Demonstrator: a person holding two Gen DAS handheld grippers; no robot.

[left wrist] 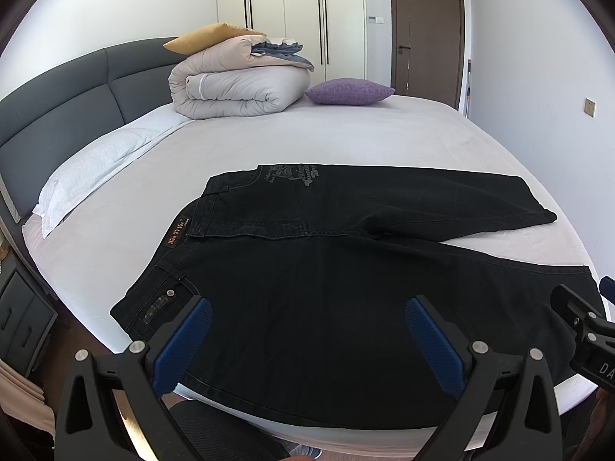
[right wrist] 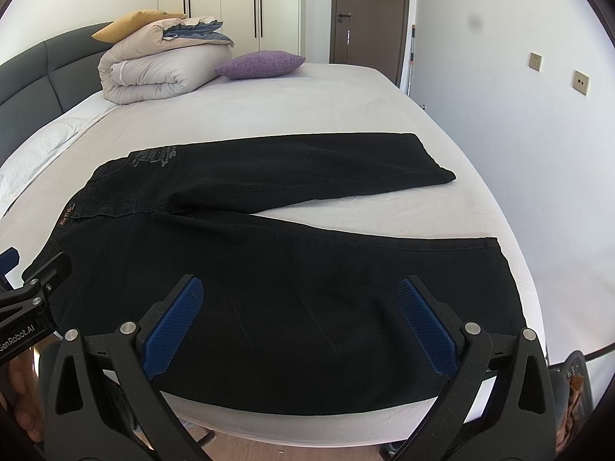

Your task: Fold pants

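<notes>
Both tools, left [left wrist: 307, 340] and right [right wrist: 300, 324], hover spread wide over black pants [left wrist: 346, 288].

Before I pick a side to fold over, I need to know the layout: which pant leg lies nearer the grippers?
The unprinted leg at the bed's near edge, under both open grippers. The far leg carries the grey print by its waistband.
</notes>
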